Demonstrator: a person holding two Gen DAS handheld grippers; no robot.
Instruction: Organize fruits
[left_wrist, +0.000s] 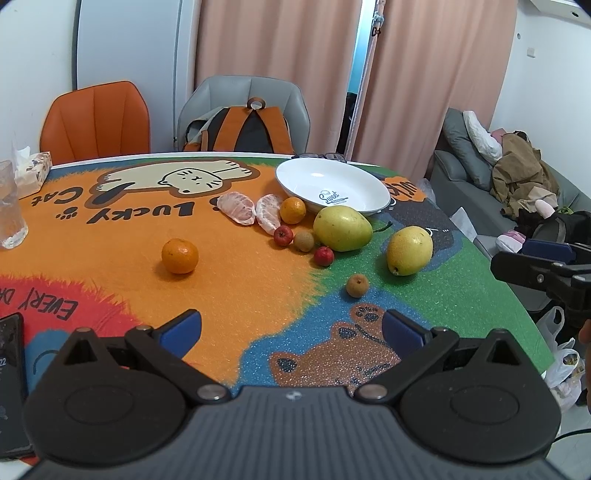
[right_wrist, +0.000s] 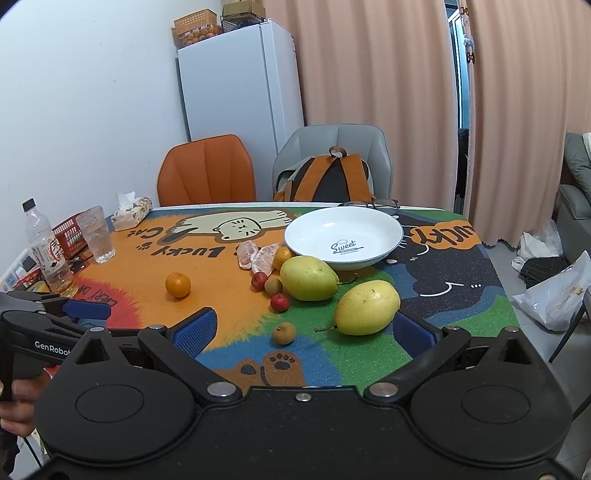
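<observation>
Both tongs spread apart, empty: left tongs (left_wrist: 291, 328), right tongs (right_wrist: 303, 332). Fruit loose on bench (right_wrist: 461, 295) beside white plate (right_wrist: 369, 225); nearest yellow pear (right_wrist: 367, 307) possibly touching right pad.

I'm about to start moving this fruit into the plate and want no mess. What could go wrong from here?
The green pear leans against the white plate; lifting it carelessly may nudge the plate toward the glasses behind it.

The small round fruits, like the brown one, may roll off if bumped.

The peeled segments are soft and could be crushed by the open right gripper.
</observation>
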